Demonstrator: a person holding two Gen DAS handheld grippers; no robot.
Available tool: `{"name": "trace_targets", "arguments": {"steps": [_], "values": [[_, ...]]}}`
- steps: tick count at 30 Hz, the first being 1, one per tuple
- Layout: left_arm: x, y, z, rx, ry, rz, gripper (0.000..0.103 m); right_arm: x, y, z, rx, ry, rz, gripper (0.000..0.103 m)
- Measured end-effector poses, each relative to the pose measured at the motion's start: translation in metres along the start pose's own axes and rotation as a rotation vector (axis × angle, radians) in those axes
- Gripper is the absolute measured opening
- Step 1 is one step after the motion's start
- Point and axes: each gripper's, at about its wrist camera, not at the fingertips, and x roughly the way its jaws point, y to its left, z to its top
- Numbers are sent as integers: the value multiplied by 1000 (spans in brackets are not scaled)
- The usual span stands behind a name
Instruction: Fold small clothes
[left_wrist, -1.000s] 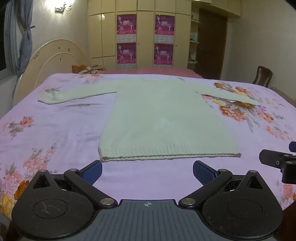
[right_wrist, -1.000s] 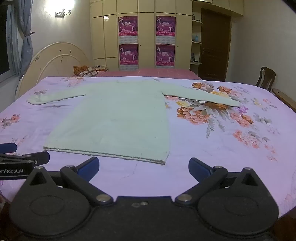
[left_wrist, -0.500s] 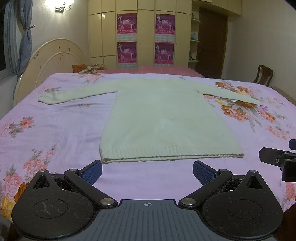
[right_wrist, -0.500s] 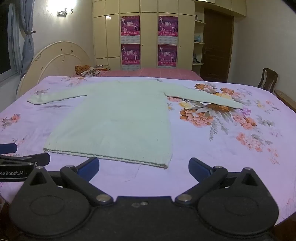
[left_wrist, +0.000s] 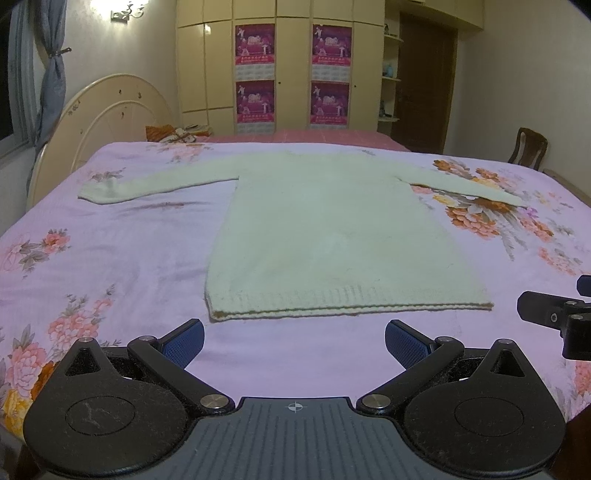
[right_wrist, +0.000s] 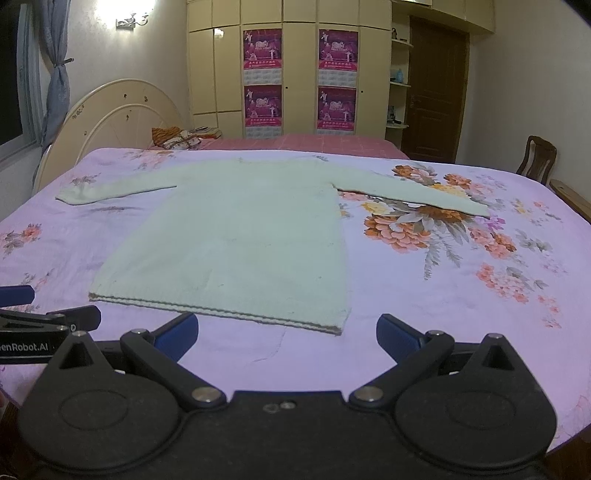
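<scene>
A pale green knitted sweater (left_wrist: 332, 229) lies flat on the bed with both sleeves spread out and its ribbed hem nearest me; it also shows in the right wrist view (right_wrist: 240, 236). My left gripper (left_wrist: 294, 341) is open and empty, just short of the hem. My right gripper (right_wrist: 287, 334) is open and empty, just short of the hem's right corner. The right gripper's finger (left_wrist: 546, 314) shows at the right edge of the left wrist view. The left gripper's finger (right_wrist: 48, 319) shows at the left edge of the right wrist view.
The bed has a lilac floral sheet (left_wrist: 110, 258). A cream headboard (left_wrist: 110, 107) stands at the left, wardrobes with posters (left_wrist: 291, 74) at the back. A wooden chair (left_wrist: 528, 147) stands at the right. A patterned bundle (right_wrist: 177, 137) lies on a pink bed behind.
Both grippers have drifted slightly forward toward the sweater's hem. The sweater has not moved and both grippers stay open.
</scene>
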Motion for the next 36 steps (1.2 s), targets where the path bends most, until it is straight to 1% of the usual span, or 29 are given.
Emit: {"name": "trace_targets", "arguments": {"steps": [36], "values": [[8,8,-1,-4,10,-1,103,8,6,0,-1,14,-2,102]]}}
